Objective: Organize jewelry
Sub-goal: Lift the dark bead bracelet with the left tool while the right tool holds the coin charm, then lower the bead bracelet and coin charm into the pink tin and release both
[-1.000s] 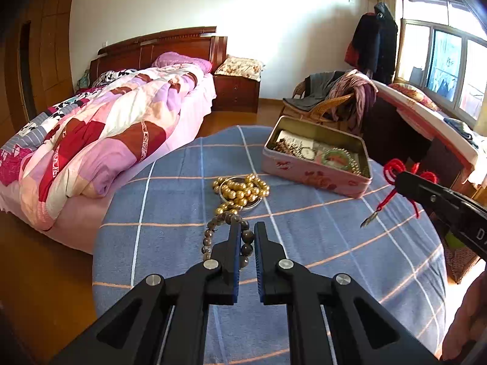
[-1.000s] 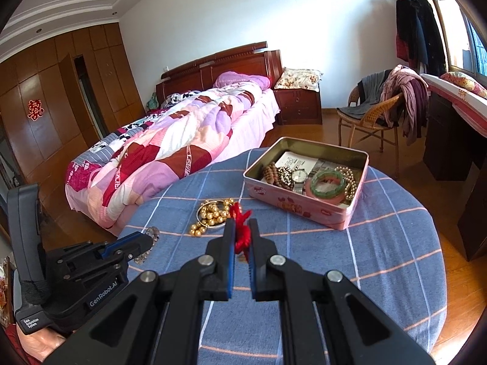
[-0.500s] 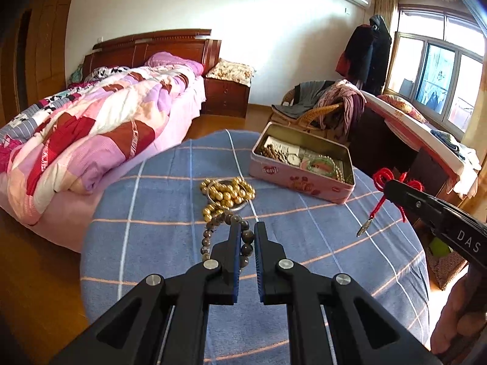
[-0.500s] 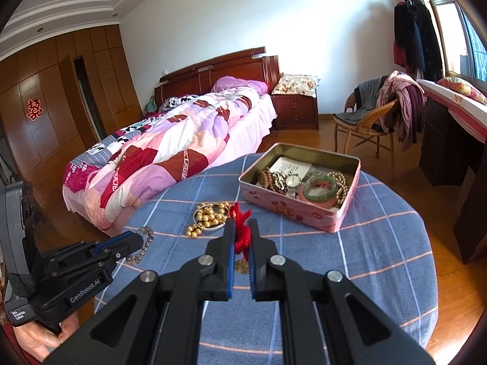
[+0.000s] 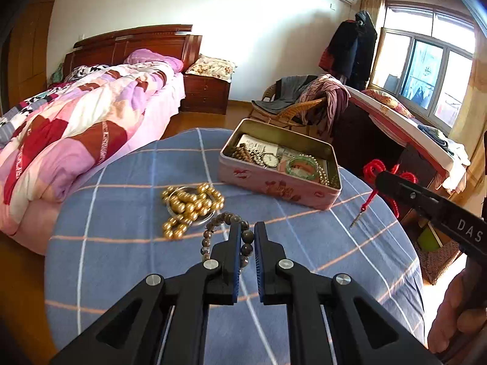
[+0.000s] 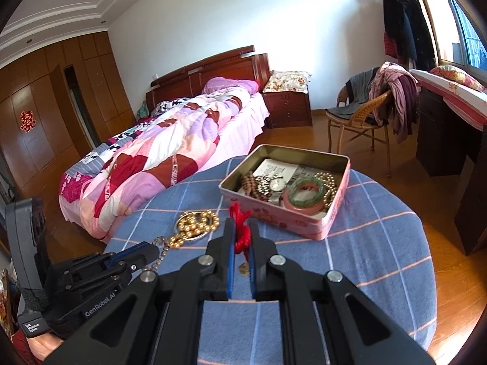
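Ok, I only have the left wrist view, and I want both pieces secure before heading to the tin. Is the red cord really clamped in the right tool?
Observer: Yes. The right wrist view shows the red knot pinched between the right tool's blue pads.
Operator: And how does my bracelet look from that side?
Observer: The dark bead bracelet dangles in a strand from the tip of the left tool.
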